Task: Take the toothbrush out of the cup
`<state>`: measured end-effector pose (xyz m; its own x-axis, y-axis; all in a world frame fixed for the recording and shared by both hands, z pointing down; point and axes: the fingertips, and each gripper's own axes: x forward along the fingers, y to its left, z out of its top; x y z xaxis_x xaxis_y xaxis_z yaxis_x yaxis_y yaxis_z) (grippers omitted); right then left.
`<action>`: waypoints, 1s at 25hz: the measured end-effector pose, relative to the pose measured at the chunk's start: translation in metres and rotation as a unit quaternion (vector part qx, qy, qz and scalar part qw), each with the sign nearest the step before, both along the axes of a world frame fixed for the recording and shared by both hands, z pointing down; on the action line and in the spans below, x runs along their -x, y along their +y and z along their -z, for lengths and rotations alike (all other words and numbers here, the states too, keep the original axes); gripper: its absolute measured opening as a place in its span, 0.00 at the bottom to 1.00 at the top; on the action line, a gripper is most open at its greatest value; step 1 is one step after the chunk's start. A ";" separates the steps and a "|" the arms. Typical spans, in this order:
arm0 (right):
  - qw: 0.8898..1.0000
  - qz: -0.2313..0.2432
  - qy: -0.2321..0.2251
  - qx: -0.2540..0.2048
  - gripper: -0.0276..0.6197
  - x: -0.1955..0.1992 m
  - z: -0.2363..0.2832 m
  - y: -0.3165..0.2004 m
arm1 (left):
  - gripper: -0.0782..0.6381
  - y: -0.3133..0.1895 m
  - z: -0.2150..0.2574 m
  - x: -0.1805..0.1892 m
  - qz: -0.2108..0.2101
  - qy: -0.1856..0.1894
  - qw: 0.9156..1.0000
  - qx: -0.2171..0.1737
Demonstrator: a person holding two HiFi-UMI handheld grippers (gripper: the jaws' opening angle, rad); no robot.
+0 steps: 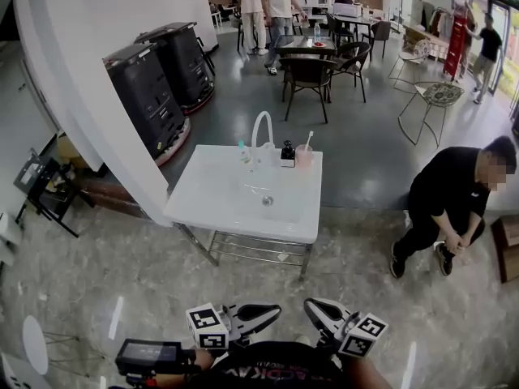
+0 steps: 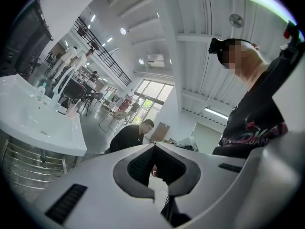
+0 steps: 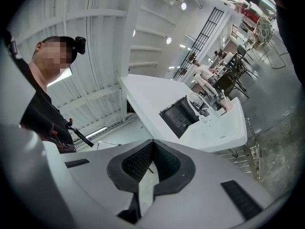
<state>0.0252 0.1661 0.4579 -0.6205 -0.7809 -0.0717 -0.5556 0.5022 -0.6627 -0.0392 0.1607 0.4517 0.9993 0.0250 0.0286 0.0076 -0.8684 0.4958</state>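
Note:
A pink cup [image 1: 304, 156] with a white toothbrush [image 1: 308, 140] standing in it sits at the back right of a white sink [image 1: 203, 197], beside the white faucet [image 1: 261, 132]. My left gripper [image 1: 274, 309] and right gripper [image 1: 312, 305] are low at the frame's bottom, close to my body and well short of the sink. Both are shut with nothing between their jaws. In the left gripper view the cup [image 2: 71, 110] is small and far at the left, past my left gripper [image 2: 153, 147]. In the right gripper view my right gripper [image 3: 152, 143] points upward and the sink [image 3: 224, 128] lies at the right.
A black bottle [image 1: 287, 154] and a small clear bottle [image 1: 242, 152] stand by the faucet. A person in black [image 1: 450, 205] crouches right of the sink. Two black machines [image 1: 158, 79] stand behind a white wall at the left. Chairs [image 1: 308, 75] and tables fill the back.

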 end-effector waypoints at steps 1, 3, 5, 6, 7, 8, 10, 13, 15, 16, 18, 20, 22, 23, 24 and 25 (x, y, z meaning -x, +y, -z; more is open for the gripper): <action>1.000 0.002 -0.002 0.002 0.06 -0.004 -0.002 -0.001 | 0.12 -0.001 -0.001 -0.003 0.004 -0.002 1.000 0.001; 1.000 0.008 -0.005 0.004 0.06 -0.011 -0.005 -0.002 | 0.12 -0.001 -0.004 -0.009 0.010 -0.005 1.000 0.005; 1.000 0.015 -0.006 0.007 0.06 -0.016 -0.008 -0.003 | 0.12 -0.001 -0.006 -0.016 0.014 -0.009 1.000 0.007; 1.000 0.017 -0.008 0.009 0.06 -0.019 -0.010 -0.003 | 0.12 -0.001 -0.006 -0.020 0.015 -0.011 1.000 0.007; 1.000 0.020 -0.009 0.009 0.06 -0.022 -0.011 -0.003 | 0.12 0.000 -0.007 -0.023 0.017 -0.012 1.000 0.008; 1.000 0.022 -0.010 0.010 0.06 -0.026 -0.012 -0.004 | 0.12 0.000 -0.007 -0.027 0.020 -0.013 1.000 0.010; 1.000 0.026 -0.012 0.011 0.06 -0.033 -0.014 -0.004 | 0.12 0.001 -0.007 -0.034 0.027 -0.014 0.999 0.015; 0.999 0.032 -0.015 0.012 0.06 -0.047 -0.018 -0.001 | 0.12 0.005 -0.010 -0.047 0.035 -0.017 0.999 0.017; 0.999 0.035 -0.015 0.013 0.06 -0.056 -0.020 0.000 | 0.12 0.007 -0.011 -0.055 0.039 -0.018 0.999 0.017; 0.999 0.036 -0.015 0.014 0.06 -0.060 -0.020 0.000 | 0.12 0.008 -0.011 -0.058 0.041 -0.017 0.999 0.016; 0.999 0.038 -0.015 0.015 0.06 -0.065 -0.021 -0.001 | 0.12 0.008 -0.009 -0.063 0.046 -0.016 0.999 0.013; 0.999 0.039 -0.015 0.014 0.06 -0.068 -0.021 -0.003 | 0.12 0.006 -0.009 -0.064 0.051 -0.016 0.999 0.013; 0.999 0.037 -0.017 0.013 0.06 -0.070 -0.019 -0.004 | 0.12 0.006 -0.007 -0.066 0.050 -0.019 0.998 0.011; 0.999 0.036 -0.018 0.013 0.06 -0.072 -0.018 -0.004 | 0.12 0.006 -0.006 -0.067 0.048 -0.020 0.999 0.009; 0.999 0.034 -0.018 0.013 0.06 -0.073 -0.018 -0.003 | 0.12 0.007 -0.005 -0.069 0.046 -0.020 0.999 0.007; 0.999 0.032 -0.018 0.014 0.06 -0.074 -0.018 -0.003 | 0.12 0.008 -0.005 -0.070 0.044 -0.020 0.999 0.006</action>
<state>0.0991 0.1629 0.4760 -0.6665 -0.7418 -0.0742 -0.4981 0.5171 -0.6960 0.0307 0.1685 0.4566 0.9956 -0.0619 0.0697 -0.0887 -0.8590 0.5043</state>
